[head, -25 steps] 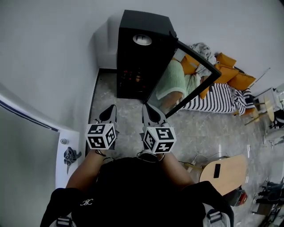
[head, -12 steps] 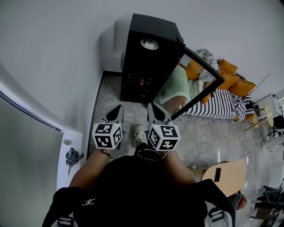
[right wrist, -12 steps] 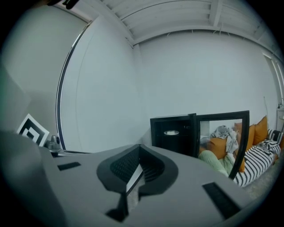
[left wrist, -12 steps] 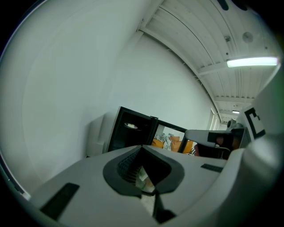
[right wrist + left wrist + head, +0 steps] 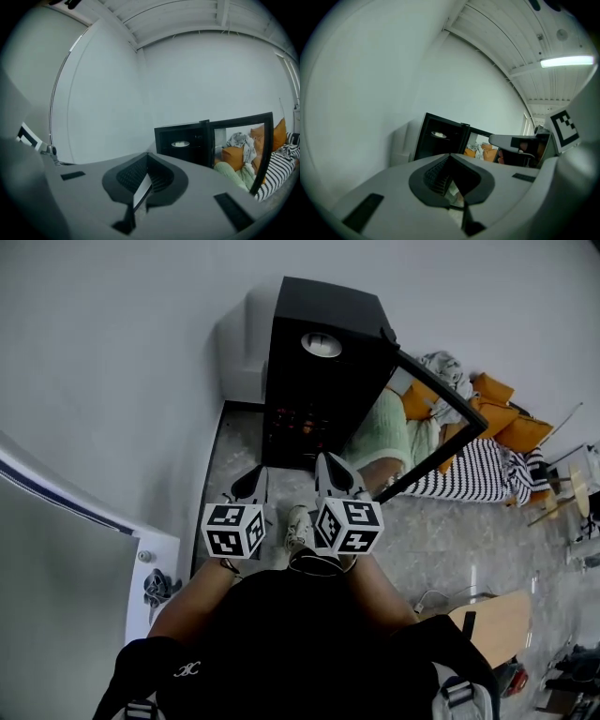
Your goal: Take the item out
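Plain pale walls meet a mottled, stone-look floor; at upper centre of the head view stands a boxy black cabinet, its black-framed glass door swung open toward the right; a pale round item lies on the upper shelf inside, well apart from both tools; just below centre, the left gripper and right gripper, smooth grey shells with ribbed dark pads, have their jaws pressed together, pinching nothing.
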